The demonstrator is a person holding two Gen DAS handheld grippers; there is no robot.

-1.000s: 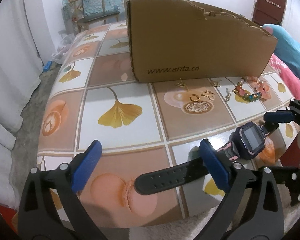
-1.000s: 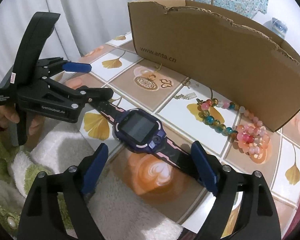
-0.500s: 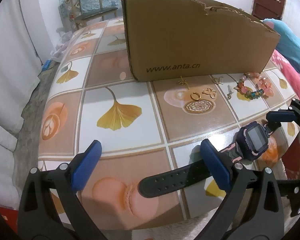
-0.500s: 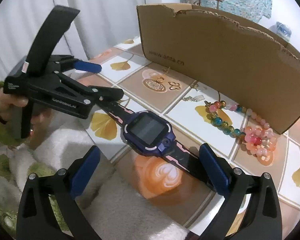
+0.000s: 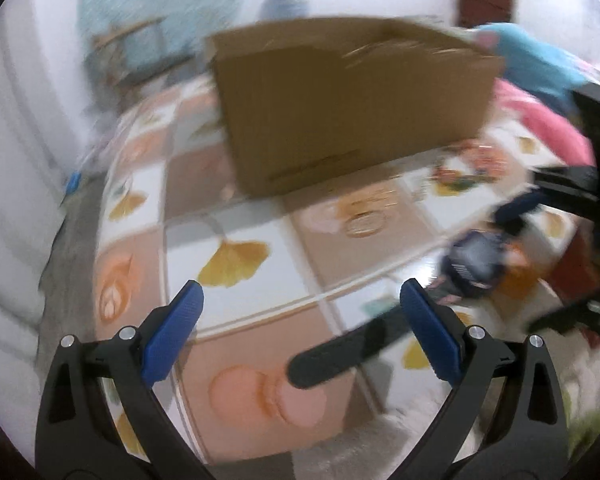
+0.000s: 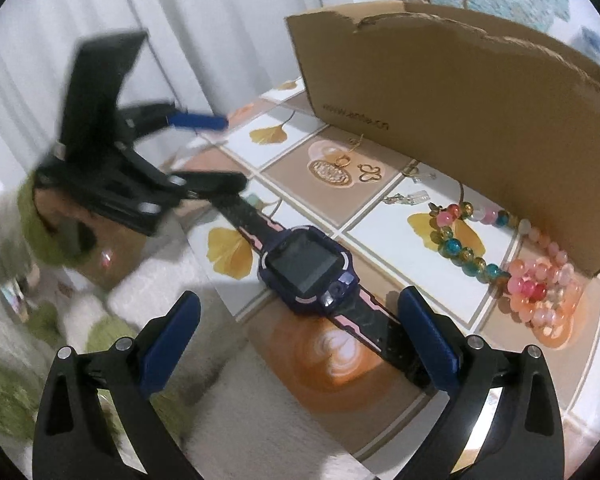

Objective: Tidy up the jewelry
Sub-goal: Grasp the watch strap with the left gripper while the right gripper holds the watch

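Note:
A purple smartwatch with a black and pink strap lies on the patterned table near its front edge; it also shows, blurred, in the left wrist view. My right gripper is open, with the watch face just ahead between its blue pads and one strap end by its right pad. My left gripper is open and empty, with the other strap end lying between its pads. Beaded bracelets, gold earrings and small clasps lie in front of a cardboard box.
The box stands upright at the back of the table. The table's front edge runs just in front of both grippers, with a white and green fuzzy rug below. A chair and white curtains are behind.
Both grippers have pulled back and up a little from the watch. The left wrist view is now motion-blurred and tilted. The watch stays on the table.

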